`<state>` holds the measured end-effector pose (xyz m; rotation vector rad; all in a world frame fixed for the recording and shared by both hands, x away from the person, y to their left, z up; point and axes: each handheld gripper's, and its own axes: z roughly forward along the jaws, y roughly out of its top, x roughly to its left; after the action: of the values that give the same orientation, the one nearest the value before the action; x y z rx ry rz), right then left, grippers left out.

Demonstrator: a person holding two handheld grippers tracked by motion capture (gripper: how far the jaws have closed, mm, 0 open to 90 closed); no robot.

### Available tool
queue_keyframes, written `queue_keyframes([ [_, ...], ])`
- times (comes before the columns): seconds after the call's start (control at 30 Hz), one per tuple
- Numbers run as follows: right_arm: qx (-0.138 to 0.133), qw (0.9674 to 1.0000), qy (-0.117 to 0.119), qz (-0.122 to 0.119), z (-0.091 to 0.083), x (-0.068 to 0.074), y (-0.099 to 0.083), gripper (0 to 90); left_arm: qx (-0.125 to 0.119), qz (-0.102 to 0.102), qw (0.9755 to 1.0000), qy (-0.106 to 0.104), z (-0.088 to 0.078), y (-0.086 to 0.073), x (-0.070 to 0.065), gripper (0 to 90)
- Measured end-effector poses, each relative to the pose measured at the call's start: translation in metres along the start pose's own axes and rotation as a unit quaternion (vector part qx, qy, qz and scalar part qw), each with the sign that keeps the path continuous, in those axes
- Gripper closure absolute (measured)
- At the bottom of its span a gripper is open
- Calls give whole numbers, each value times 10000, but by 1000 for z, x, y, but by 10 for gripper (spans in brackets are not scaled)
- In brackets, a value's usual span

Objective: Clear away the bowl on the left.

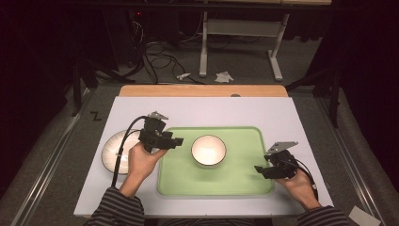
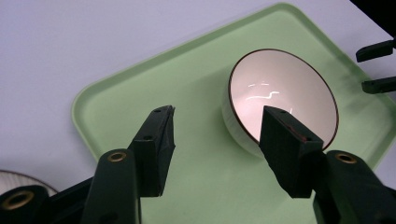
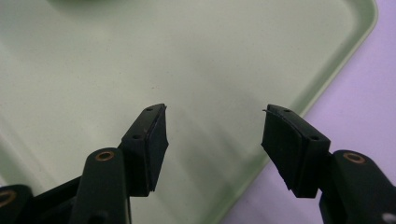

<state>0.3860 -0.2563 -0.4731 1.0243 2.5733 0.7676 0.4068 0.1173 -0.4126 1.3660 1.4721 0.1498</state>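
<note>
A: From the high view, where does everything sit?

B: A pale green rectangular plastic tray lies in the middle of the frame on a light grey table mat. A round white bowl with a dark rim stands upright on the tray, a little left of its centre. A white ribbed plate lies on the mat at the left, just outside the tray and partly under the left forearm.

A: And the grippers?

B: The left gripper hangs over the tray's left edge, pointing toward the bowl but apart from it. The right gripper sits at the tray's lower right, jaws over the green surface.

A: What does the left gripper view add?

B: The gripper has its jaws spread wide with nothing between them; the bowl lies beyond, its rim line and glossy inside plain. The plate's edge peeks in at lower left, and the other gripper's jaw tips enter at the right edge.

A: The right gripper view?

B: The gripper is likewise parted and empty, above bare tray, with the tray's raised rim and the mat at the right. The high view cannot settle those gaps so clearly.
</note>
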Motion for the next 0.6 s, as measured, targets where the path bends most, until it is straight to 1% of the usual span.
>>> queue_keyframes([
  [0.07, 15, 10000, 19, -22, 0, 0, 1, 416, -32, -16, 10000, 15, -7, -3, 3, 452],
  [0.1, -23, 10000, 32, -6, 1, 0, 1, 416, -44, 7, 10000, 18, -9, -4, 3, 452],
  [0.13, -31, 10000, 43, -37, 1, -1, 2, 416, -65, -24, 10000, 7, -11, -5, 3, 452],
  [0.17, -29, 10000, 48, -56, 2, -1, 3, 416, -59, 15, 10000, 17, -13, -7, 4, 452],
  [0.2, -43, 10000, 66, -41, 2, -1, 4, 416, -104, -27, 9999, 21, -15, -8, 4, 452],
  [0.23, -39, 9999, 85, -36, 3, 0, 4, 416, -104, -27, 9999, 21, -15, -8, 4, 452],
  [0.27, -38, 9999, 99, -41, 4, 0, 5, 416, -103, -10, 9999, 35, -18, -10, 4, 451],
  [0.3, -25, 9999, 116, -77, 4, -1, 5, 416, -103, -10, 9999, 35, -18, -10, 4, 451],
  [0.33, 9, 9999, 117, -72, 5, 0, 6, 417, -56, 2, 10000, 7, -23, -12, 6, 449],
  [0.37, 15, 9999, 129, -74, 5, 0, 7, 416, -77, -16, 10000, -6, -24, -13, 6, 447],
  [0.4, 11, 9999, 130, -96, 6, 0, 7, 417, -58, 31, 10000, 7, -26, -14, 7, 446],
  [0.47, 2, 9999, 154, -69, 6, 0, 8, 417, -72, 2, 10000, 15, -27, -15, 7, 446],
  [0.53, 12, 9998, 171, -120, 6, -1, 8, 417, -39, 14, 10000, 41, -28, -19, 8, 446],
  [0.6, 11, 9998, 182, -92, 7, 0, 9, 416, -35, 8, 10000, 60, -30, -25, 9, 446],
])
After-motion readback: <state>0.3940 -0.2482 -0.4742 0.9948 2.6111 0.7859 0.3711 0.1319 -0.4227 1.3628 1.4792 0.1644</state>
